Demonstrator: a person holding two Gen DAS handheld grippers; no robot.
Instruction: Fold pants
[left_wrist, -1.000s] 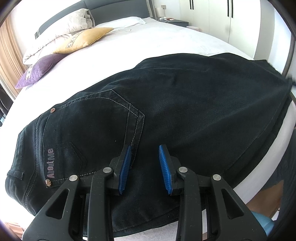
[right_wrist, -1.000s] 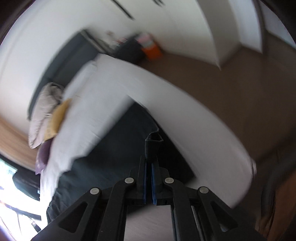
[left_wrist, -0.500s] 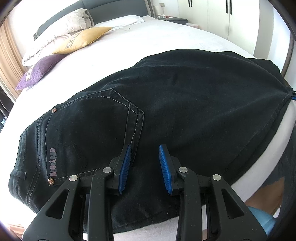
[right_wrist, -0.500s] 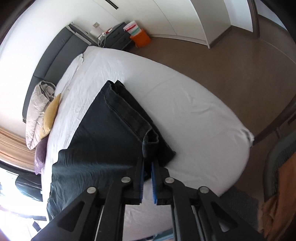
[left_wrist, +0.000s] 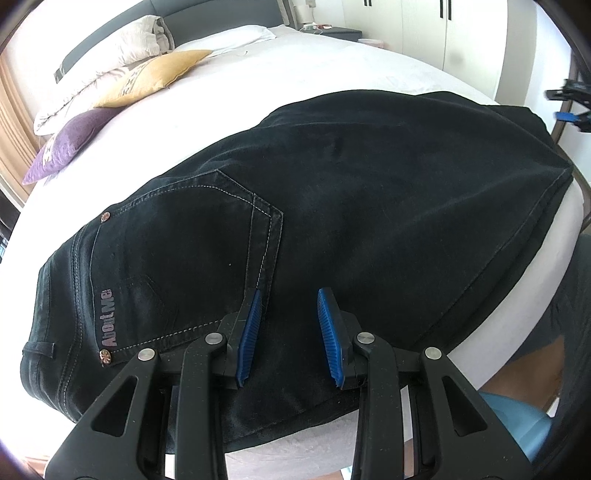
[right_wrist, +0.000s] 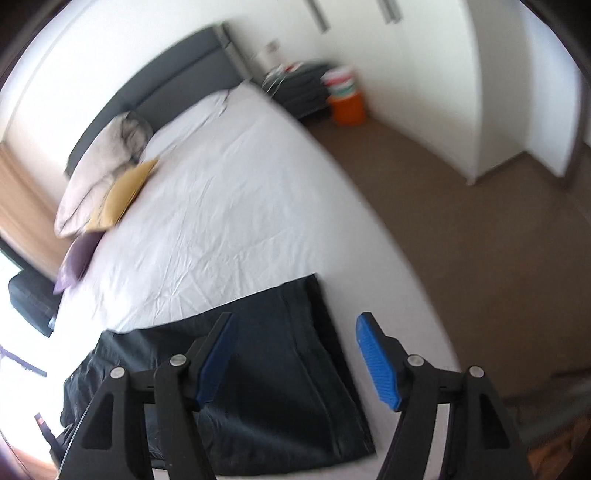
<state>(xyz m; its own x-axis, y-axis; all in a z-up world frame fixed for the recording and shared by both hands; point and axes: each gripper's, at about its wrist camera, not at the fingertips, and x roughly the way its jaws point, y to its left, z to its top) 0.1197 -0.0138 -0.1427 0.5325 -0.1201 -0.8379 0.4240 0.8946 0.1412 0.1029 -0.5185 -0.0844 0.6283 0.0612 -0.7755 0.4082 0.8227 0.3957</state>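
Both tongs spread, gripping nothing: left tongs (left_wrist: 290, 314) low over pants (left_wrist: 369, 206); right tongs (right_wrist: 295, 347) above.

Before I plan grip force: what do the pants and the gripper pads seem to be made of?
Pants: apparently black denim, matte, given the contrast topstitching, copper rivets and patch pocket. Left gripper pads: blue, ribbed, probably rubber or soft plastic; the ridges show clearly. Right gripper pads look alike, though blurred.

Right wrist view motion-blurred throughout. Pants (right_wrist: 266, 369) waist end cut off at left edge. Nightstand (right_wrist: 299, 86) items unreadable.
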